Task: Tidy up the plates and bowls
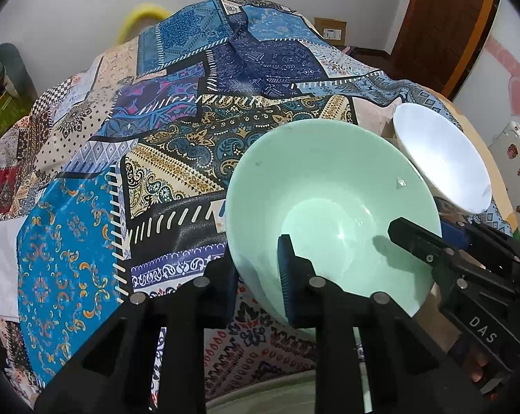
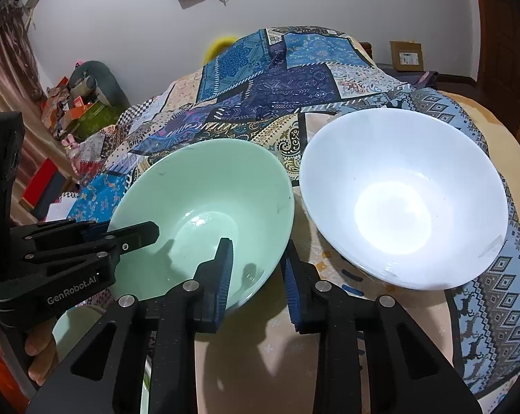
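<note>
A mint green bowl (image 1: 332, 200) (image 2: 205, 214) is tilted above the patterned tablecloth. My left gripper (image 1: 260, 276) straddles its near rim, one finger inside and one outside. My right gripper (image 2: 256, 276) straddles the bowl's right rim the same way, and it shows in the left wrist view (image 1: 429, 238) at the bowl's right edge. In neither view can I tell whether the jaws press on the rim. A white bowl (image 2: 401, 200) (image 1: 442, 158) sits tilted just right of the green one.
A second green dish (image 2: 98, 338) lies below the held bowl at the near edge, also seen in the left wrist view (image 1: 277, 393). The cloth-covered table (image 1: 177, 110) rises behind. Boxes and clutter (image 2: 73, 110) stand at the left, a wooden door (image 1: 442, 17) at the right.
</note>
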`<state>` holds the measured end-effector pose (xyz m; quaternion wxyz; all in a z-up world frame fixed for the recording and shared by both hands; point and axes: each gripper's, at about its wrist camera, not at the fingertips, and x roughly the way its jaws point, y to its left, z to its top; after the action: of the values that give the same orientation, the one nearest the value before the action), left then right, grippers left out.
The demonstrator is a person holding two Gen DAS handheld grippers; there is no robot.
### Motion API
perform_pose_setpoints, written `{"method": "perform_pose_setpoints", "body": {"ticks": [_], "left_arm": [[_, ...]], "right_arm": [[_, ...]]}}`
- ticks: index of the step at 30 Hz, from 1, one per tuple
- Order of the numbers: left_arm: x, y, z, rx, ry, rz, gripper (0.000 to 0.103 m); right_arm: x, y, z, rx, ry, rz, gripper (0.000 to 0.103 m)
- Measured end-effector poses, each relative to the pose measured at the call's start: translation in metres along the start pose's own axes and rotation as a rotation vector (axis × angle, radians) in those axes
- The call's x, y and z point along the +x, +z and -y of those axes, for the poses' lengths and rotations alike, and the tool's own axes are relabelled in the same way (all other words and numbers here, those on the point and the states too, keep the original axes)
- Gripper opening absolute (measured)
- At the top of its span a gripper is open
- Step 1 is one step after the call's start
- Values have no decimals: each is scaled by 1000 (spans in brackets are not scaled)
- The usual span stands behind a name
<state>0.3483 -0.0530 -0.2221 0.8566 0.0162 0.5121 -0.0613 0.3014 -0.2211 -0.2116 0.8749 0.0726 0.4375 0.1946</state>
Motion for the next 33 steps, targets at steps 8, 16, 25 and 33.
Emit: {"method": "perform_pose_setpoints", "body": {"ticks": [8,16,25,33], "left_arm": [[-15,-9,3,0,-8,8,21],[-56,-18,8,7,-13,66,21],[-111,-33,4,-12,-18,132,21],[-155,-54,-4,-28,-7,183,21]], "right_arm": [[-12,-2,-2,9,10,9,24],[-38,1,-15,-10,7,50,24],[-72,1,-40,-44,20,103,24],[-94,-6,-68,-86,24,132,24]]}}
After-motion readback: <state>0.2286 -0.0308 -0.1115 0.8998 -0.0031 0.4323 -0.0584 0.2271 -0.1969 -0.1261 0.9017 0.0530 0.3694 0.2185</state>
